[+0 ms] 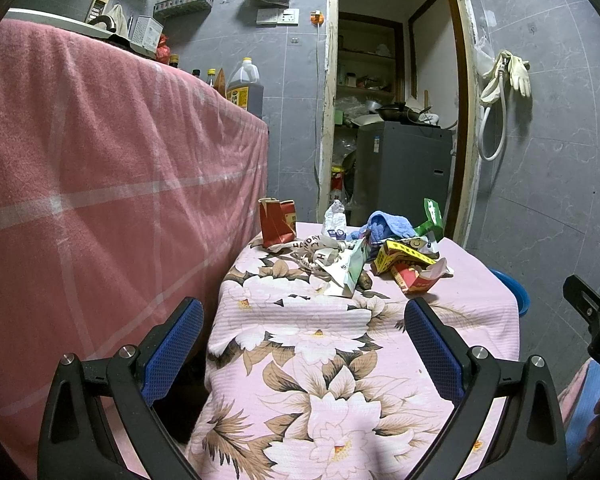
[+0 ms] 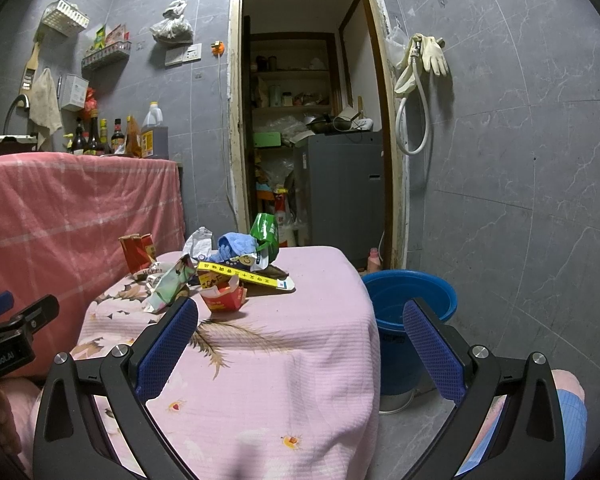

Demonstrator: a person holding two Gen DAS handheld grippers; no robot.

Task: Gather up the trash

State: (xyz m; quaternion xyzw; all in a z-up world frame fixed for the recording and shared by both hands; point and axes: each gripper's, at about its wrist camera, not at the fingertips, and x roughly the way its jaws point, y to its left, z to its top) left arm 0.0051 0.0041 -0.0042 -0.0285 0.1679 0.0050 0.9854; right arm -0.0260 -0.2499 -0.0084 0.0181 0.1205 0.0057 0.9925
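pink floral cloth: covers the counter [image 1: 340,360], with all the trash heaped at its far end.
trash pile: red carton [image 1: 277,223] standing at the far left, crumpled white wrapper [image 1: 335,216], blue rag [image 1: 386,224], green packet [image 1: 432,216], yellow box [image 1: 404,256], torn red-and-white box [image 1: 418,280] and a pale green pouch [image 1: 350,270] nearest the grippers.
left gripper [image 1: 304,344]: fingers spread wide, holding nothing, hanging over the near part of the counter, well short of the pile.
right gripper [image 2: 300,344]: fingers wide too, empty, over the counter's near right corner.
progress: judging by the untouched heap, nothing looks collected yet; every piece remains to be picked up.
blue bucket [image 2: 412,300]: on the floor just beside the counter's right edge, likely the place for the trash; i cannot tell whether anything lies in it.
in the way: pieces overlap, so the torn red-and-white box and pale green pouch at the front seem the easiest first picks; the pink checked blanket [image 1: 100,200] crowds the left side.
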